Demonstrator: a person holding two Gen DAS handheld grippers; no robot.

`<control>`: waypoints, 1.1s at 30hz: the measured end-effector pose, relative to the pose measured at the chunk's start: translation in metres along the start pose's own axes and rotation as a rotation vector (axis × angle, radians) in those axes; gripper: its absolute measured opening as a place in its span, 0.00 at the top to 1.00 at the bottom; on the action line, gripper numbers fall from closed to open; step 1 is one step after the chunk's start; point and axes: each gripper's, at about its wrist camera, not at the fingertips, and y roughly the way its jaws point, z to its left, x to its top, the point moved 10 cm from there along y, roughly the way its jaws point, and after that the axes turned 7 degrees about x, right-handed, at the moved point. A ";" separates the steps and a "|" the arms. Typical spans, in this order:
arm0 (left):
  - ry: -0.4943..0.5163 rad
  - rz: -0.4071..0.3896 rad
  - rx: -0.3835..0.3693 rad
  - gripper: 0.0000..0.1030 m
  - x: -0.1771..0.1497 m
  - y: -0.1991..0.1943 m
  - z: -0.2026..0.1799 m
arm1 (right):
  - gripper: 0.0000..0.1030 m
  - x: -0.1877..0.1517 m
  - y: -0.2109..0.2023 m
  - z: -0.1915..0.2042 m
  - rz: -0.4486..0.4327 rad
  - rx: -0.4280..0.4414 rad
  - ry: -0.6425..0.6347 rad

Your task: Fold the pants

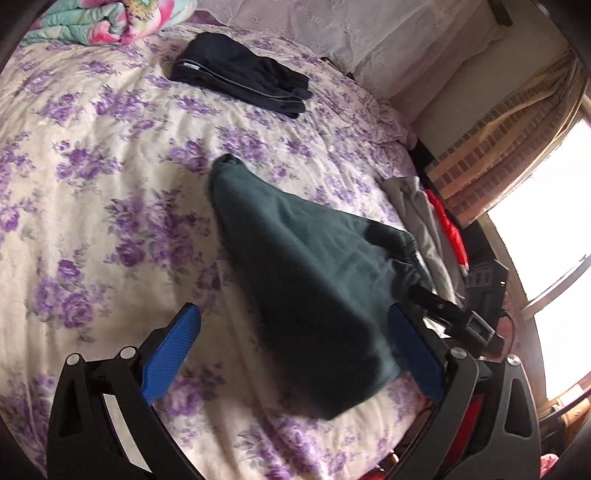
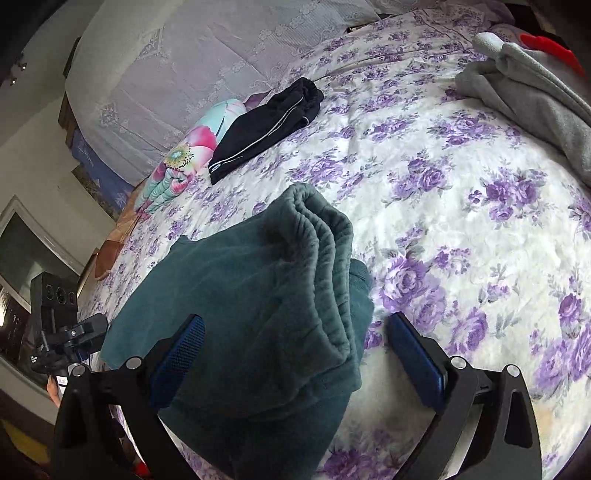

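Teal pants lie on the floral bed sheet, tapering from a gathered waistband at the right to a cuff farther up the bed. They look blurred in the left wrist view. My left gripper is open wide, and the cloth lies between its blue pads, nearer the right one. In the right wrist view the teal pants are piled in layers with the ribbed waistband on top. My right gripper is open too, with the waistband bunch between its fingers. Neither gripper's pads press on the cloth.
Folded black pants rest near the lace-covered pillows. A grey garment and something red lie at the bed's edge. A rolled colourful quilt is at the head. A black camera device stands beside the bed.
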 end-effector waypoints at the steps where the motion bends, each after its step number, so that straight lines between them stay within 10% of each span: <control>1: 0.020 0.027 -0.011 0.05 -0.003 0.006 -0.007 | 0.15 0.001 0.002 0.001 0.003 0.002 -0.005; 6: 0.100 0.082 0.100 0.05 -0.013 0.046 -0.012 | 0.49 0.002 0.008 -0.003 0.005 -0.019 -0.011; 10: 0.142 0.040 0.146 0.68 0.002 0.042 -0.014 | 0.68 0.003 0.005 -0.006 0.003 0.020 0.021; 13: 0.136 0.025 0.120 0.84 0.020 0.037 -0.015 | 0.74 0.015 0.003 0.006 0.007 0.011 -0.026; 33: 0.358 -0.510 0.511 0.83 0.367 0.006 -0.014 | 0.75 0.360 0.112 0.092 -0.366 0.003 -0.239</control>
